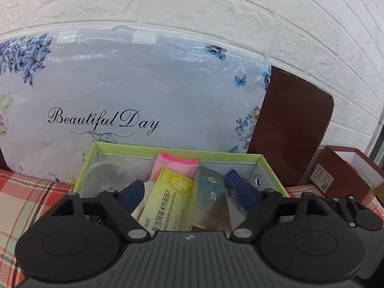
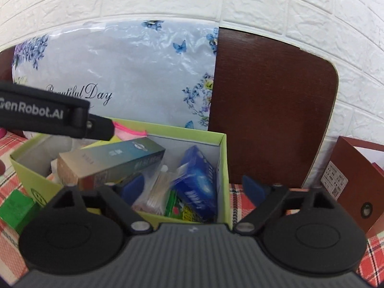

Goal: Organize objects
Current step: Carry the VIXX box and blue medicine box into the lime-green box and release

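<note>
open lime-green cardboard box (image 1: 261,159), white inside, set on a red-and-cream plaid woven cloth (image 1: 21,192) just in front of a glossy plastic-wrapped pale blue pillow (image 1: 134,88) printed with lavender sprigs and butterflies. behind it all, a white embossed brick-pattern wall (image 1: 216,12). packed in the box: folded pink knit cloth (image 1: 176,165) at the back, flat yellow-green carton (image 1: 168,196), long teal-to-tan carton (image 2: 112,160) lying tilted across the rest, shiny blue packet (image 2: 196,180) upright against the right wall, clear crinkled bag of cotton swabs (image 2: 156,189), round clear plastic lid (image 1: 108,175) at the left. leaning on the wall to the right, a dark brown rounded-corner board (image 2: 271,110); beside it a maroon rigid box (image 2: 352,177) with a white label. left gripper (image 1: 192,192) held above the box's contents, blue pads spread wide, nothing between. right gripper (image 2: 194,187) likewise spread wide, one pad inside the box, the other outside its right wall, gripping nothing. small green block (image 2: 14,208) on the cloth, left of the box.
</note>
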`<action>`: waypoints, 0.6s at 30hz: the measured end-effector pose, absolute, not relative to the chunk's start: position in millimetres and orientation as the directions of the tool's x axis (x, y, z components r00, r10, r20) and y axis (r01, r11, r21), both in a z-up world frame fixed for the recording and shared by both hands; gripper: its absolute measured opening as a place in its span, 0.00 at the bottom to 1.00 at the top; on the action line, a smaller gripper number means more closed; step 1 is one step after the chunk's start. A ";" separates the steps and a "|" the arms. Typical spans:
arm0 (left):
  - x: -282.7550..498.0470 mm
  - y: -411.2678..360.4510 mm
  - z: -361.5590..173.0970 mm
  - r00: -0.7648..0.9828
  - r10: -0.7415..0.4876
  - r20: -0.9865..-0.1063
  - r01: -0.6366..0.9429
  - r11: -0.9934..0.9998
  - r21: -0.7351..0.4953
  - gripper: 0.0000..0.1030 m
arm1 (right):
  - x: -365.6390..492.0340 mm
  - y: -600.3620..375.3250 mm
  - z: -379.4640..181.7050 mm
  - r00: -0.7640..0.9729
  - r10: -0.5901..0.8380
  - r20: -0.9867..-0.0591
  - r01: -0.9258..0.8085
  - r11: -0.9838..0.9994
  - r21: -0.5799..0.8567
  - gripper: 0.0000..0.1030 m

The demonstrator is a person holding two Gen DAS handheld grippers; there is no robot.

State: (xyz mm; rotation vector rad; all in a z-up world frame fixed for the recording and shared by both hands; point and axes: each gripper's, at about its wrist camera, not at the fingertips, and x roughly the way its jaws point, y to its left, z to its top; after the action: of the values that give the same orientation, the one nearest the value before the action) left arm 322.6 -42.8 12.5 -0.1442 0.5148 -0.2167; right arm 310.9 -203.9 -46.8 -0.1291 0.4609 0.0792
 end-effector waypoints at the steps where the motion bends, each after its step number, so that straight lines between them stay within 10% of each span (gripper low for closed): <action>1: 320.8 -40.3 12.1 0.846 -0.240 -0.477 0.164 0.967 -0.196 0.83 | 308.0 -205.2 -47.1 0.894 0.046 -0.446 -0.100 0.990 -0.098 0.98; 18: 246.6 -37.9 51.9 0.842 -0.192 -0.504 0.144 0.981 -0.132 0.83 | 229.0 -222.2 4.8 0.912 0.106 -0.396 -0.101 0.994 0.034 1.00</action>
State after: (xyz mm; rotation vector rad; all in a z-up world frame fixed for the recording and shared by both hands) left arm 246.6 -37.9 51.9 -0.0902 0.5409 -0.1775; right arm 229.0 -222.2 4.8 0.0132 0.4084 0.1065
